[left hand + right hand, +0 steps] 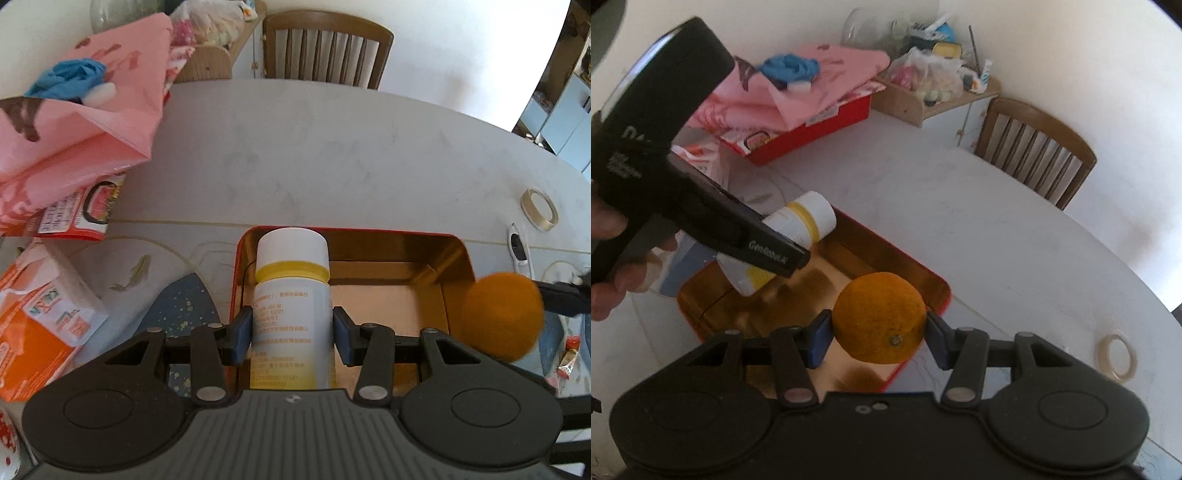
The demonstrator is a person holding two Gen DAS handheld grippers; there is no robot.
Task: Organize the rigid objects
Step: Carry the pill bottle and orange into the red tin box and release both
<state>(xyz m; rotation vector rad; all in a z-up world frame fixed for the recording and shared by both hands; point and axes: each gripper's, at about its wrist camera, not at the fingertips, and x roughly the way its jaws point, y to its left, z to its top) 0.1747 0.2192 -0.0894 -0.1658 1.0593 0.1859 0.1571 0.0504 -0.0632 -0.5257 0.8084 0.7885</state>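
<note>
**A:** We had the white surface (pixel 332 155) under us, and on it the red tin tray (pixel 934 288) with its gold inside lying empty. Where did our two loads stand against it?

**B:** Both hung above it, touching nothing. Our left gripper (pixel 292 330) was clamped on the white pill bottle (pixel 291 295), its pads on the labelled body below the yellow band, cap pointing away from us over the tray's near left corner. Our right gripper (pixel 880 332) was closed on the orange (pixel 881 317), pads on opposite flanks, stem end towards the camera, over the tray's near right edge.

**A:** So how did we judge the placing should go?

**B:** We thought the bottle wanted to go down along the left wall and lie on its side, since it was tilted already and could topple if stood upright. The orange was rounder and likelier to roll, so we reckoned it should be lowered until it rested on the floor of the tray, close to the right wall, before the jaws let go.

**A:** Any hazard?

**B:** The two grippers were near each other; we judged it wiser to set one down at a time, and to keep clear of the tape roll (pixel 1117 356) beside the tray.
</note>
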